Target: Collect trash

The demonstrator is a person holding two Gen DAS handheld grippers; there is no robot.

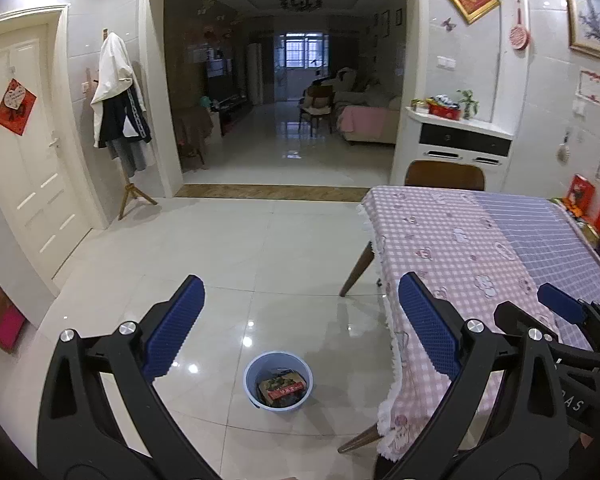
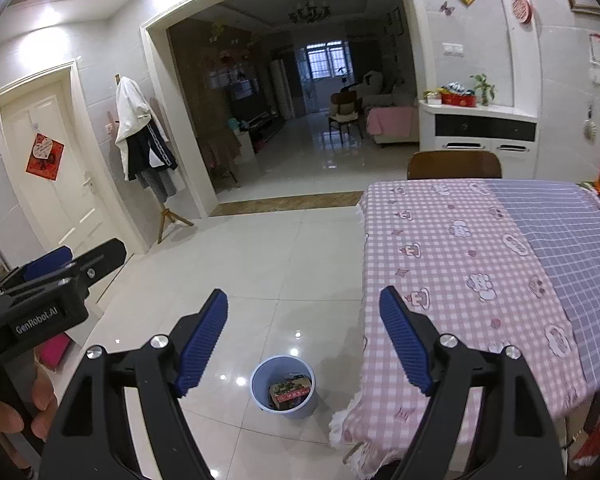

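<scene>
Trash already fills the round pale-blue plastic bin (image 1: 278, 384) standing on the floor ahead of and below my two empty, wide-open grippers, left gripper (image 1: 300, 328) and right gripper (image 2: 304, 340), roughly centred between both.

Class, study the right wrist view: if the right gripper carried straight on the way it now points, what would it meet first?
Probably the bare floor tiles beyond the blue bin. The right gripper is open and empty; depth is unclear.

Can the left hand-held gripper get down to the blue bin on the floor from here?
Probably yes. The left hand-held gripper is open and empty, and the blue bin stands on bare tile below it, left of the tablecloth's hanging edge. Nothing lies between them.
</scene>
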